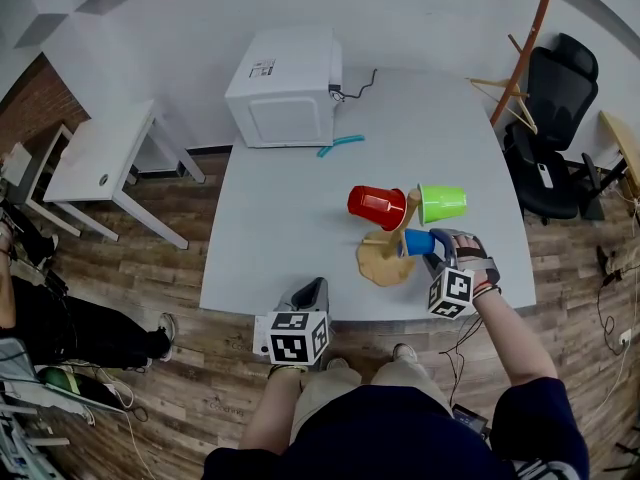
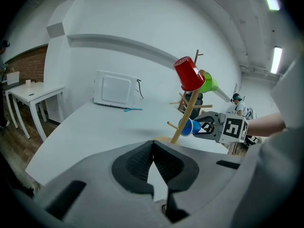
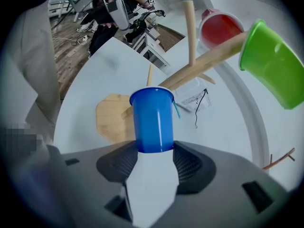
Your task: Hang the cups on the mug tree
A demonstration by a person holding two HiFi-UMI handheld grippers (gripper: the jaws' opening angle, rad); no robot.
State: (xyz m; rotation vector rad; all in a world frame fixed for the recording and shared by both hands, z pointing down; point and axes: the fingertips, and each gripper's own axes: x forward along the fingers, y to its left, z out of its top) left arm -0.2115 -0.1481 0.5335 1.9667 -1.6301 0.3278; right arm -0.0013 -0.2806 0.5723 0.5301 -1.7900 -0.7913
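—Two cups are hung already, aren't they?

—Yes. The mug tree (image 1: 380, 261) stands at about three o'clock from the middle of the worktop (image 1: 270, 238). The red cup (image 1: 376, 206) sits at twelve o'clock of its base and the green cup (image 1: 442, 203) at one o'clock, each mouth-first on an upper peg.

—And the blue cup (image 3: 152, 120)?

—It is in the right hand-held gripper (image 3: 154, 148), clamped by its bottom end between the two pads. Its mouth points at the trunk, low down at two o'clock of the base. So the step in hand looks like hanging the last cup.

—Is a peg inside it yet?

—I cannot tell. The left gripper view shows the rim right by the trunk, but no view looks into the mouth.

—What does the next move call for?

—I'd judge: line the mouth up with a free lower peg and slide the cup along until it seats. Then part the pads and draw back without nudging the tree.

—And the left hand-held gripper (image 1: 314, 290)?

—Closed on nothing, at the near edge, eight o'clock of the base, well apart from the tree. It could steady the base if the tree tips.
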